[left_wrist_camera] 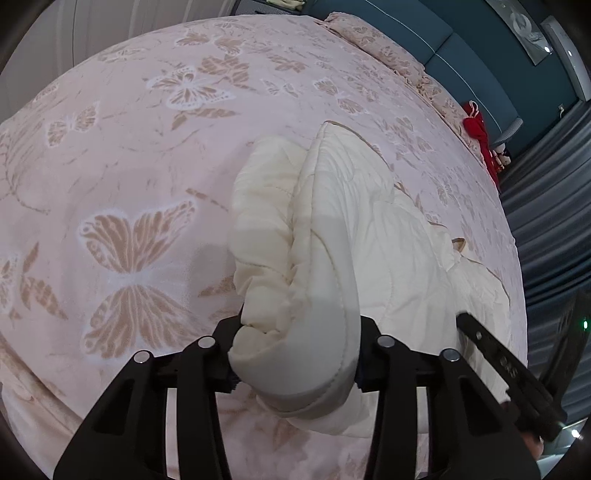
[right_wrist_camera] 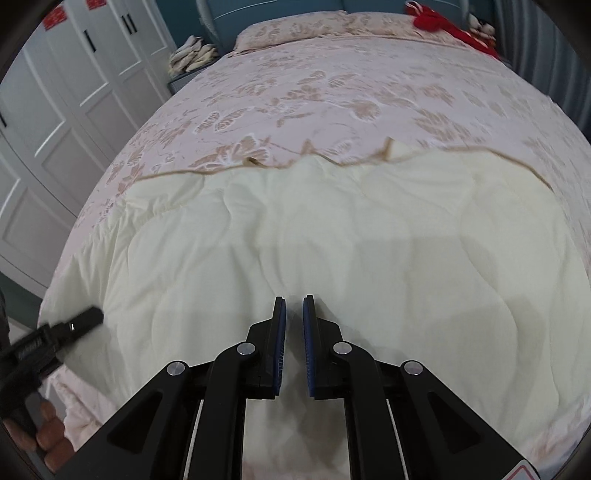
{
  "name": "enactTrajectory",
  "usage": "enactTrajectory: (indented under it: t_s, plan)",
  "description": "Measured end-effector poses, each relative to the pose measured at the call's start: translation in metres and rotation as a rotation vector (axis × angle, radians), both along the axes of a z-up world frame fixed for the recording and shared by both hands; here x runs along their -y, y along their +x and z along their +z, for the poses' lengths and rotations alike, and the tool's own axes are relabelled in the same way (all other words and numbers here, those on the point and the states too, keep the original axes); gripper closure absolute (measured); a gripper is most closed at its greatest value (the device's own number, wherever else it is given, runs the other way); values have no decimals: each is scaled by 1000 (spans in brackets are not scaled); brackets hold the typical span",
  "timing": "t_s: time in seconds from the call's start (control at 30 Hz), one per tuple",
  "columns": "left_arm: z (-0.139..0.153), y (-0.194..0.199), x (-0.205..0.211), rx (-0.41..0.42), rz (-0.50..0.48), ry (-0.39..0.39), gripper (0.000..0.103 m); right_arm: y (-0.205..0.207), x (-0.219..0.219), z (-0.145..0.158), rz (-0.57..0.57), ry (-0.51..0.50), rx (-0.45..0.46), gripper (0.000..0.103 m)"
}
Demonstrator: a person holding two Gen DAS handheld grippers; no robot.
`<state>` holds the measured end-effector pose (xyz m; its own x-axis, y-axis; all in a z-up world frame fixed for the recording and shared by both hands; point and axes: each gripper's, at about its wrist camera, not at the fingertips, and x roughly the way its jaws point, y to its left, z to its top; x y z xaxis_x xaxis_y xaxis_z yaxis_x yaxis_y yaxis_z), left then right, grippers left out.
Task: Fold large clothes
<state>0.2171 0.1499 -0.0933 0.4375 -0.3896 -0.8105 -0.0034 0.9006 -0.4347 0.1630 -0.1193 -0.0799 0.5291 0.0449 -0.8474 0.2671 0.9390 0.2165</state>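
A large cream quilted garment [right_wrist_camera: 314, 236] lies spread across the near part of a bed. In the left wrist view my left gripper [left_wrist_camera: 295, 354] is shut on a thick bunched edge of the cream garment [left_wrist_camera: 314, 258], which rises in a fold in front of the camera. In the right wrist view my right gripper [right_wrist_camera: 294, 306] hovers just above the garment's near middle, its blue-padded fingers [right_wrist_camera: 280, 332] a narrow gap apart with nothing between them. The left gripper [right_wrist_camera: 77, 323] shows at the garment's left edge. The right gripper [left_wrist_camera: 506, 365] shows at lower right in the left wrist view.
The bed has a pink butterfly-print cover [left_wrist_camera: 129, 166] and a matching pillow [right_wrist_camera: 295, 26] at the head. A red item [right_wrist_camera: 443, 22] lies at the far right corner. White wardrobe doors [right_wrist_camera: 55, 110] stand left of the bed. Grey curtains [left_wrist_camera: 546, 221] hang beside it.
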Motion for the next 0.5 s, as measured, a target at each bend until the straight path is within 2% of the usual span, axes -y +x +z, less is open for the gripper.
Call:
enactTrajectory:
  t_s: [0.13, 0.27, 0.5]
  plan:
    - [12, -4, 2, 21, -8, -5, 66, -32, 3, -4, -8, 22, -24, 96]
    - [28, -8, 10, 46, -33, 17, 67, -53, -5, -16, 31, 15, -66, 96]
    - [67, -22, 38, 115, -107, 56, 68, -55, -7, -37, 37, 4, -84, 97]
